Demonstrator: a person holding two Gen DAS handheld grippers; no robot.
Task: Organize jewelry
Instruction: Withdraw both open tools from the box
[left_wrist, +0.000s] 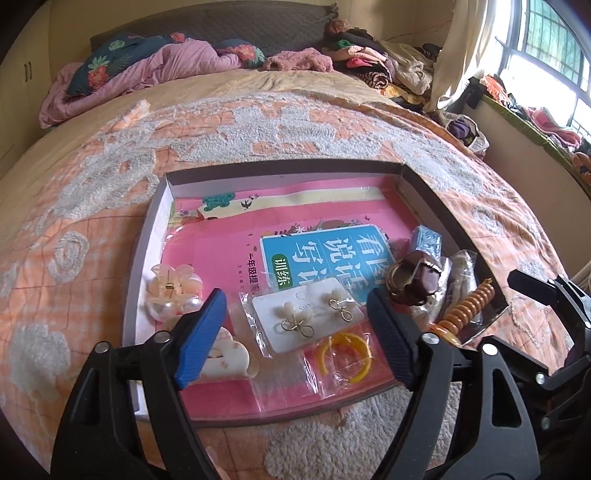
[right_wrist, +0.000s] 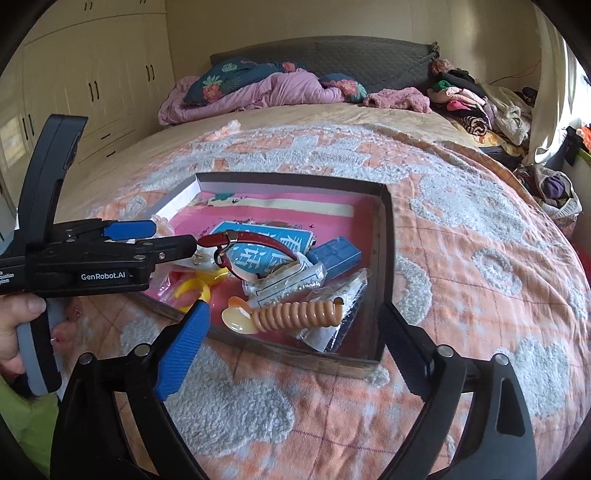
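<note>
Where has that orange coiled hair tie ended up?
The orange coiled hair tie lies inside the shallow box, near its front right corner in the right wrist view, on top of clear plastic packets below the small blue box.

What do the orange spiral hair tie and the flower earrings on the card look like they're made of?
Spiral hair tie: likely glossy plastic; smooth coils catch highlights. Earrings: thin gold-toned wire loops, apparently metal, with matte cream petals, material unclear, on a white card, apparently paper, in a clear bag.
</note>
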